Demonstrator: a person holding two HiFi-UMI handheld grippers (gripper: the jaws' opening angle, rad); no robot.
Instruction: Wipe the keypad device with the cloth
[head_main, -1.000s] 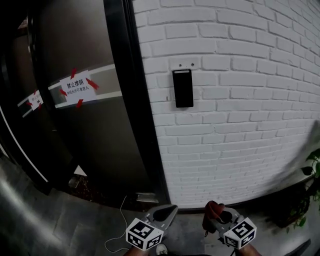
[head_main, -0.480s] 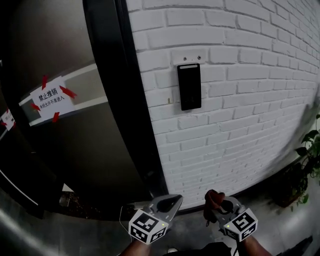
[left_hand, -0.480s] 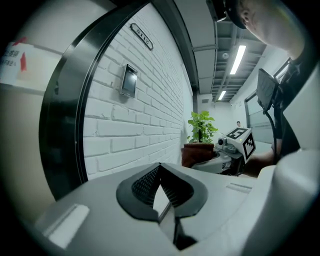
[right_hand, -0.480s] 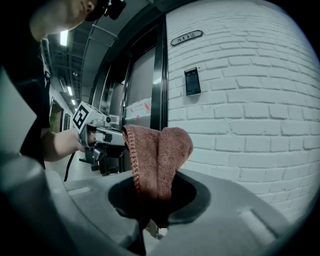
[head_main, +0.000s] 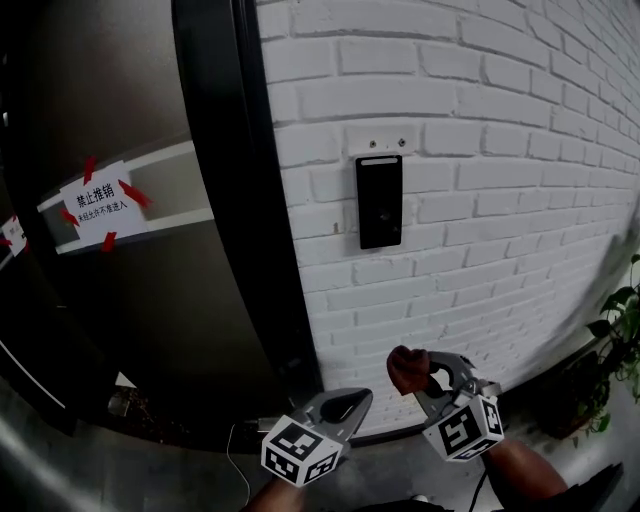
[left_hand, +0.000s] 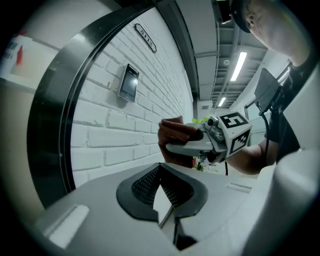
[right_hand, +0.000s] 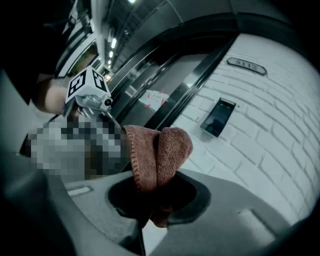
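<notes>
Since the cloth (right_hand: 157, 152) looks soft, light and limp, a firm pinch across its folded bunch should suit it, and the right claw (head_main: 418, 385) grips it that way, low before the white brick wall (head_main: 500, 120). The keypad device (head_main: 380, 201), rigid on that wall, sits well above the cloth, untouched. The left claw (head_main: 345, 405) hangs just beside the right, clenched on nothing, angled up toward the wall.

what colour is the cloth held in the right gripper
Rusty reddish-brown. The cloth shows best in the right gripper view.
</notes>
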